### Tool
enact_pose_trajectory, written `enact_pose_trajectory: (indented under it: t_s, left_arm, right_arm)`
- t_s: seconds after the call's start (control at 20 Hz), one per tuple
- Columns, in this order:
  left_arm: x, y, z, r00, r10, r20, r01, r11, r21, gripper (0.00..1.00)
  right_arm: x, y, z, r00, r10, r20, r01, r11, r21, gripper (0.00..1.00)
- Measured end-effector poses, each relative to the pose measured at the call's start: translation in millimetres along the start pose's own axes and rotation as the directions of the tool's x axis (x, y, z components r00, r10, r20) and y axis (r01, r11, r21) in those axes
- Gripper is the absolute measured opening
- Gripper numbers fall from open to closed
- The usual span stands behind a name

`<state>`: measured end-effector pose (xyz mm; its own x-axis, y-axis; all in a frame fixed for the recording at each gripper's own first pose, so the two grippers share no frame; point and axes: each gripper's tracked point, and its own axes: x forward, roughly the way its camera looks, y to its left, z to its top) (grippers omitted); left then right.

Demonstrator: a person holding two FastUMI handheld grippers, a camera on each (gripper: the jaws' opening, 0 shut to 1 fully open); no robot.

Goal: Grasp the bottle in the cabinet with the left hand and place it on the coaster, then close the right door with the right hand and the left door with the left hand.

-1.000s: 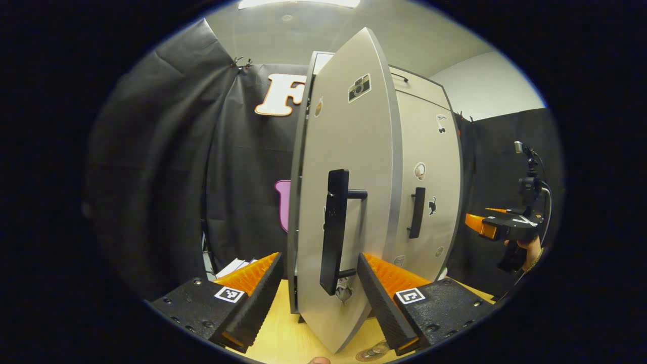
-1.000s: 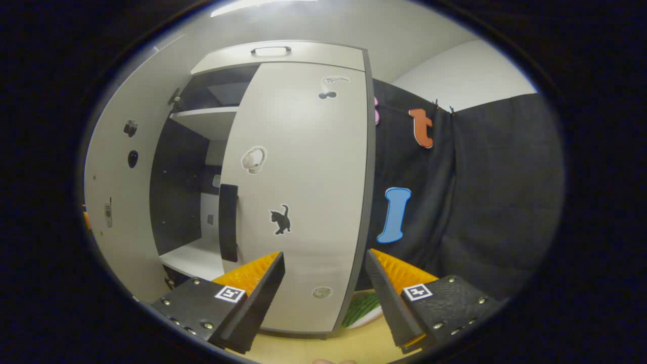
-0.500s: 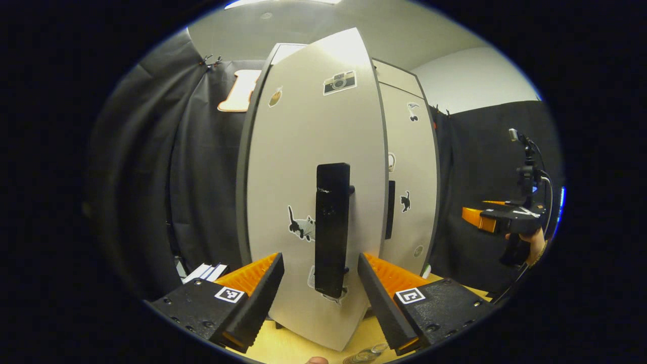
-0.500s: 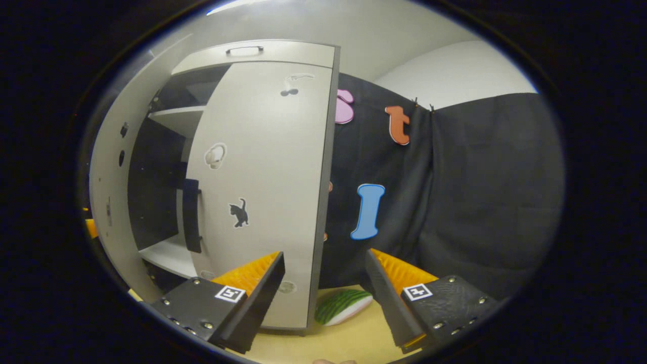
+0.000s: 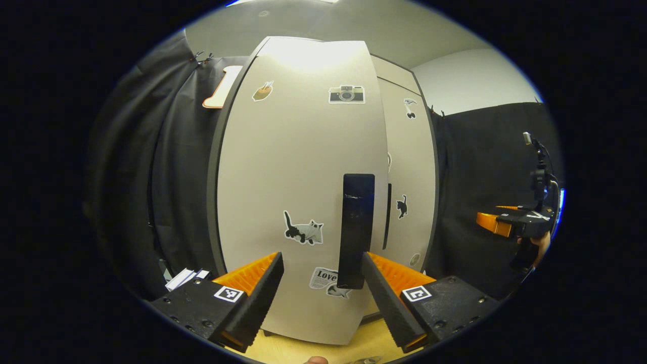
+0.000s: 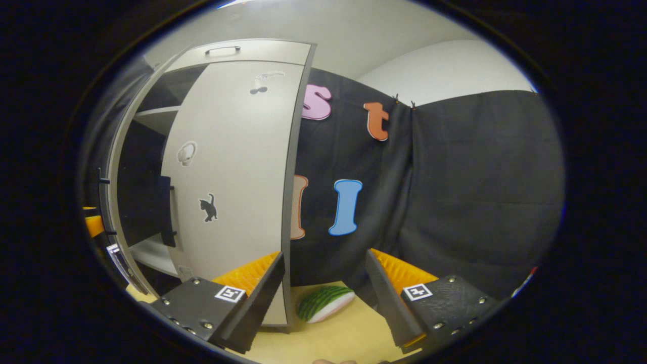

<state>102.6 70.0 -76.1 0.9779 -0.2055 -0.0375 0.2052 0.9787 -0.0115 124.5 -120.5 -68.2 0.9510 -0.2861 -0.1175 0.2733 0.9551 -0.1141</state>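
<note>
While the left door (image 5: 298,202) is swung nearly shut by the spread, empty left hand-held gripper (image 5: 321,283), closing is judged almost finished; the right hand-held gripper (image 6: 326,288) is held released.

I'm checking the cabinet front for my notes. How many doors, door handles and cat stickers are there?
Doors: 2, the left door and the right door
Handles: 2, the left handle and the right handle
Cat stickers: 2, the grey cat sticker and the black cat sticker
Total: 6
</note>
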Motion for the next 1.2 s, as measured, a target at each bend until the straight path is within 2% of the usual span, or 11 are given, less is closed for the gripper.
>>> enact_pose_trajectory:
  t_s: [0.25, 0.3, 0.35, 0.95, 1.2]
  left_arm:
    - [16, 2, 0, 1.000, 0.013, -0.008, -0.013, 1.000, 0.011, 0.97]
    - [20, 2, 1, 1.000, 0.013, -0.008, -0.012, 1.000, 0.013, 0.94]
    - [24, 1, 1, 1.000, 0.012, -0.009, -0.012, 1.000, 0.017, 0.98]
    - [73, -1, -4, 0.999, 0.029, -0.042, -0.027, 0.999, 0.032, 0.98]
    - [79, -1, -5, 0.998, 0.044, -0.046, -0.043, 0.999, 0.020, 0.98]
  right_arm:
    - [-4, -13, -3, 1.000, -0.025, -0.010, 0.025, 1.000, 0.010, 0.97]
    - [-5, -17, -4, 0.999, -0.031, -0.011, 0.031, 0.999, 0.010, 0.97]
    - [-6, -19, -4, 0.999, -0.037, -0.011, 0.037, 0.999, 0.011, 0.98]
    - [-19, -52, -16, 0.995, -0.089, -0.034, 0.090, 0.996, 0.019, 0.98]
    - [-20, -62, -18, 0.993, -0.108, -0.038, 0.108, 0.994, 0.019, 0.98]
